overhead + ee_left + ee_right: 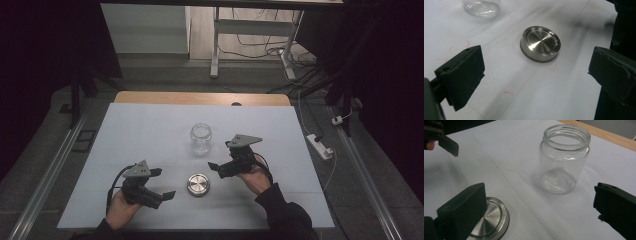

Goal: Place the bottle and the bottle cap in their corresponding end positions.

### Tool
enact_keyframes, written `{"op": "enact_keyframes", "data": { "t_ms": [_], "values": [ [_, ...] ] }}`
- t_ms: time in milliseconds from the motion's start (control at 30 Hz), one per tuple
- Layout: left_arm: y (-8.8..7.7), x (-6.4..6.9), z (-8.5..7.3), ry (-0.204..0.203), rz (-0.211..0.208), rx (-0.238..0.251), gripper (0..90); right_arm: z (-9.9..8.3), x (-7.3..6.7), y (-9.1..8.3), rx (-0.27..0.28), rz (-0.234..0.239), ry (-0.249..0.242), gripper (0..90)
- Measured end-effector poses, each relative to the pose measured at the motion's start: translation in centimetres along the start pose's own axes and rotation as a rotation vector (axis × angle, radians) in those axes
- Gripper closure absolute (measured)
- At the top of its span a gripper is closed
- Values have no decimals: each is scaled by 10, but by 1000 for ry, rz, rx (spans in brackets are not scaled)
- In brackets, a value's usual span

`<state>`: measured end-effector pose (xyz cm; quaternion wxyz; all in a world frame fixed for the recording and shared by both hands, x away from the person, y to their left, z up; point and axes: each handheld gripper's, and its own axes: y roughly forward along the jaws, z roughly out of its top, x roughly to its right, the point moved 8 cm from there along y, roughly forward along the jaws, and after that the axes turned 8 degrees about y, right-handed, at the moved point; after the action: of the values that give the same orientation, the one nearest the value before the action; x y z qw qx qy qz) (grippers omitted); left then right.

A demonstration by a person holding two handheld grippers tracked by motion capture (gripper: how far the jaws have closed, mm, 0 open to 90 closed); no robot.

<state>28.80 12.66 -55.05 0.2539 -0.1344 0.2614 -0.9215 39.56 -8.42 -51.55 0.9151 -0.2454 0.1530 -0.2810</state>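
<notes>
- The left gripper [162, 183], held low at the near edge of the desk [150, 125], has its jaws spread wide with nothing between them; in the left gripper view the two black pads frame bare white desk just short of the metal lid [540, 43].
- The right gripper [220, 156] is released too, its jaws apart and empty; in the right gripper view they bracket the glass jar [564, 157], with the lid partly behind one jaw.
- The lid lies flat on the desk between the two grippers, near the front, well apart from the jar. It looks like brushed steel: stiff, probably fairly weighty for its size, with a smooth, slick side wall.
- I judge the best hold on the lid to be across its diameter, pads square on the straight side wall, low enough that it cannot squirt out upward.
- The jar stands upright and open-mouthed behind the lid, toward the middle of the desk, and looks empty.
- Being clear glass, it is rigid, brittle and slippery; a hard pinch or a knock against the steel lid could chip it.
- The sensible grip is around the straight body below the threaded neck, leaving the mouth free for the lid.
</notes>
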Motion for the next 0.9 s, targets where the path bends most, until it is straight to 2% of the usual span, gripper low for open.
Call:
{"op": "enact_keyframes", "data": {
  "t_ms": [367, 567, 900],
  "values": [
    [-15, -2, -11, -24, 41, 2, 11, -11, -8, -12, -3, -1, -8, 0],
    [-24, -2, -17, -38, 56, 7, 11, -18, -9, -22, 1, -2, 5, 0],
    [-39, -3, -32, -64, 86, -3, 13, -30, -8, -41, 8, -30, 23, 0]
  ]
}}
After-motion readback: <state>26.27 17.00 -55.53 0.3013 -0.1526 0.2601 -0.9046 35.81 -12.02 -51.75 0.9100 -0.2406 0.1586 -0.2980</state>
